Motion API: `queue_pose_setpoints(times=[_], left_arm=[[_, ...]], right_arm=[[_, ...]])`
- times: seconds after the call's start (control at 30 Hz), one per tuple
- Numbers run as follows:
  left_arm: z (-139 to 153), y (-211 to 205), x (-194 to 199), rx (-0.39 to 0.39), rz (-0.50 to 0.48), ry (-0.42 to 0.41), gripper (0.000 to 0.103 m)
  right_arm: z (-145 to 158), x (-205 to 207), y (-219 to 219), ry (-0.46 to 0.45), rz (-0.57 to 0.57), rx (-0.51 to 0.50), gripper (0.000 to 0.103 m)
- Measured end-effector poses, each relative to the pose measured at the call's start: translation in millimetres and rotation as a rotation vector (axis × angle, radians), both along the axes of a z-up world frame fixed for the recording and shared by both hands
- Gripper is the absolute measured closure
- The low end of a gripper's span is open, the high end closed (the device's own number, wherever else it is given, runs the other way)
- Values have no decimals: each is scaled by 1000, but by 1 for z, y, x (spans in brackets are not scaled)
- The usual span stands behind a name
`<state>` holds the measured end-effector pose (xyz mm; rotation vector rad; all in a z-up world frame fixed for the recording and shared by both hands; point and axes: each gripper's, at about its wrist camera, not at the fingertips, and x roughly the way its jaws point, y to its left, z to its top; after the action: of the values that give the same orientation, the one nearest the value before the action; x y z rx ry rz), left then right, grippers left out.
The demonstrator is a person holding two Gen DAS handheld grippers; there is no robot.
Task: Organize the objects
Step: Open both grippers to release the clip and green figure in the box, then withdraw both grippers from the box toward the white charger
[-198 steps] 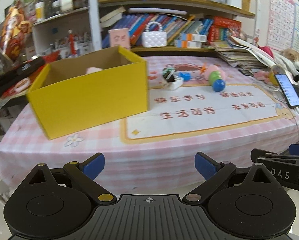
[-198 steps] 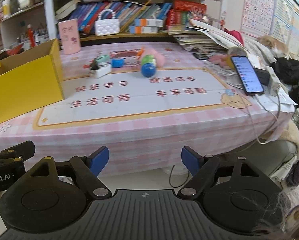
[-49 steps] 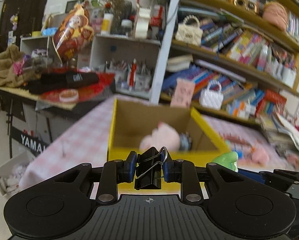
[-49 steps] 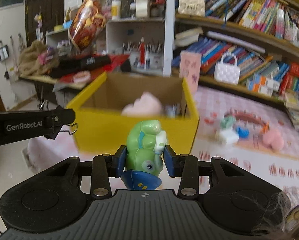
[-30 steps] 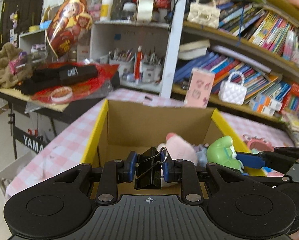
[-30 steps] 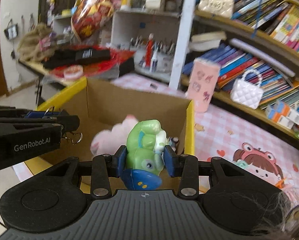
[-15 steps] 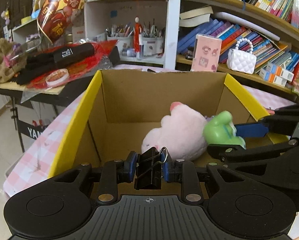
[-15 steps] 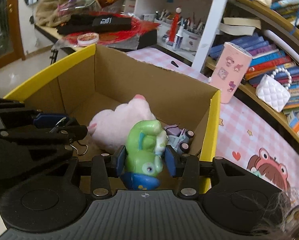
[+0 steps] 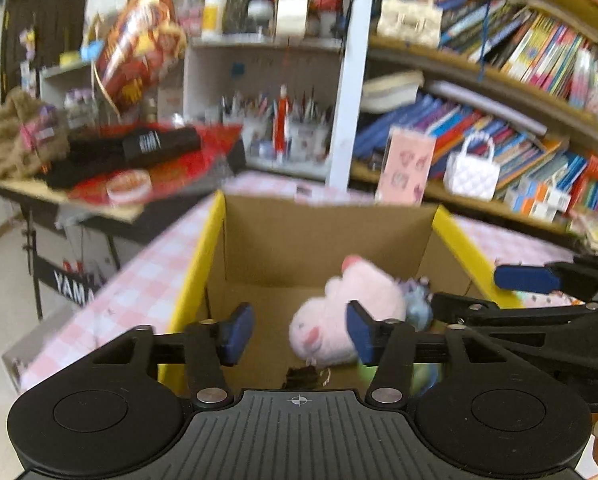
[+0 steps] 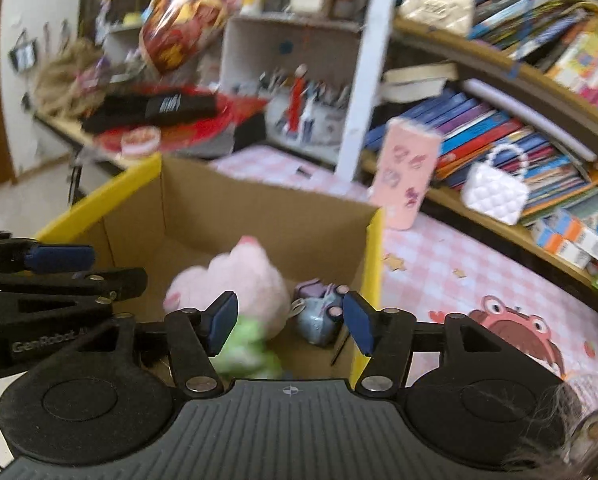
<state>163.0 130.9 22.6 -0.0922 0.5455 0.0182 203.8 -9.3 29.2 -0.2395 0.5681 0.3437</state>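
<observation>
A yellow cardboard box (image 9: 203,264) (image 10: 373,248) stands open on the pink checked table. Inside lie a pink plush toy (image 9: 351,320) (image 10: 235,280), a small blue-grey toy car (image 10: 319,312), a black binder clip (image 9: 305,378) and a green toy (image 10: 247,354) (image 9: 423,376). My left gripper (image 9: 297,334) is open and empty above the binder clip. My right gripper (image 10: 289,322) is open and empty above the green toy. Each gripper shows in the other's view, at the right (image 9: 523,278) and at the left (image 10: 59,258).
Bookshelves (image 9: 499,112) full of books stand behind the table, with a white handbag (image 10: 495,192) and a pink box (image 10: 409,172) in front. A cluttered side table (image 9: 99,176) stands to the left. A printed mat (image 10: 511,332) lies right of the box.
Both grippers have opened. The binder clip and the green toy have dropped into the box, and both grippers have lifted a little above it.
</observation>
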Motion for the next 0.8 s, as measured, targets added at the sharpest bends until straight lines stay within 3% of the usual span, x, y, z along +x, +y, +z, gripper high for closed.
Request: queue_pose_setpoints(times=[0.13,0.33,0.8], left_arm=[[15,-1,-24,6,-17,-70,33],[18,1,-62,17,-28,-87,24],[-20,6,-143,22,-53,43,18]], right_arm=[[13,-26,-8,-57,-62,45,45],[16,-71,-13,-65,-138,91,42],[-23,-172,-8,37,-251,61,38]])
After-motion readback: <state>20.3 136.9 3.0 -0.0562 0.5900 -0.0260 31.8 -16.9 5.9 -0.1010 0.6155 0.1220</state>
